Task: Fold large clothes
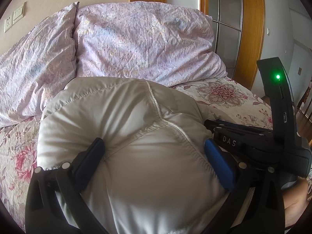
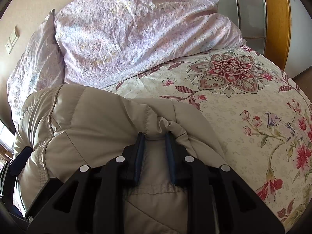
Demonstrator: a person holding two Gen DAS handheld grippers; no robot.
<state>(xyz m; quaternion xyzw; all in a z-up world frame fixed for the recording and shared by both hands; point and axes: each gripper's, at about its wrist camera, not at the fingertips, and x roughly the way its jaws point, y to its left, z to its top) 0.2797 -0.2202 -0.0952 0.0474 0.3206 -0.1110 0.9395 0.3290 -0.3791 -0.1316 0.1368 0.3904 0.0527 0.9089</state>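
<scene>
A puffy beige quilted jacket (image 1: 117, 107) lies bunched on the flowered bed sheet (image 1: 224, 93). My left gripper (image 1: 154, 144) holds a thick bulge of it, the blue pads (image 1: 93, 156) standing wide apart and pressing into the padding on both sides. In the right wrist view my right gripper (image 2: 155, 136) is shut on a narrow fold of the same jacket (image 2: 87, 117), with gathered cloth pinched between its pads (image 2: 139, 152). The right gripper's black body (image 1: 253, 142), its green light lit, shows beside the jacket in the left wrist view; its fingertips are hidden there.
A crumpled pale pink duvet (image 1: 136, 39) is heaped at the head of the bed (image 2: 126, 39). Flowered sheet (image 2: 234, 107) lies bare to the right of the jacket. A wooden door frame (image 1: 251, 29) stands past the bed's far right corner, and wall sockets (image 1: 13, 19) sit at left.
</scene>
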